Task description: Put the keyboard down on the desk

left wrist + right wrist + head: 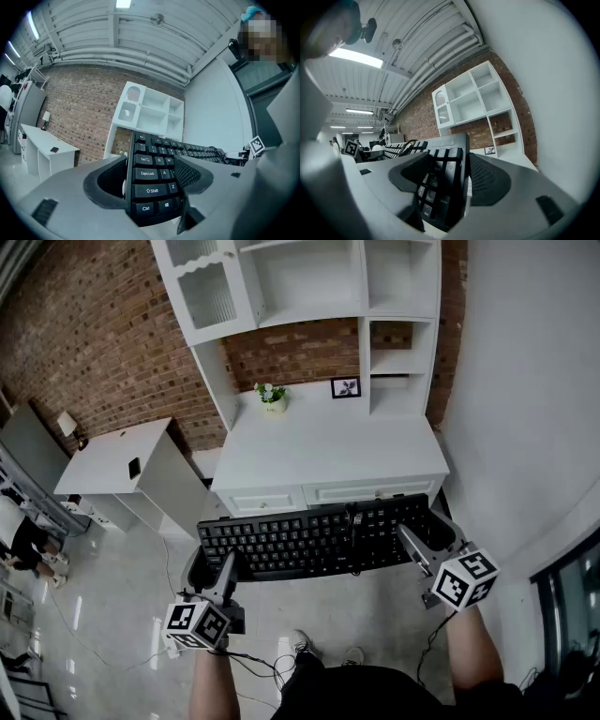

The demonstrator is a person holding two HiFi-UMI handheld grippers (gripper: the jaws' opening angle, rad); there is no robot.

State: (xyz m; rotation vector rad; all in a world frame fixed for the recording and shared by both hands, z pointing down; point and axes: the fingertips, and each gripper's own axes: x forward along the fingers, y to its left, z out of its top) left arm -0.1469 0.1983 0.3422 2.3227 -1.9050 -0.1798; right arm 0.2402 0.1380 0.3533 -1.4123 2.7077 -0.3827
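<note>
A black keyboard (319,538) hangs level in the air just in front of the white desk (328,446), at about drawer height. My left gripper (214,563) is shut on its left end, with the Ctrl and Shift keys (152,190) sitting between the jaws in the left gripper view. My right gripper (431,538) is shut on the right end. In the right gripper view the keyboard (440,180) stands on edge between the two dark pads (487,178). A black cable (354,521) lies across the keys.
On the desktop's back edge stand a small potted plant (272,397) and a framed picture (345,387). A white shelf hutch (309,287) rises above the desk. A white wall (525,381) is close on the right, and a second white desk (112,460) stands at left.
</note>
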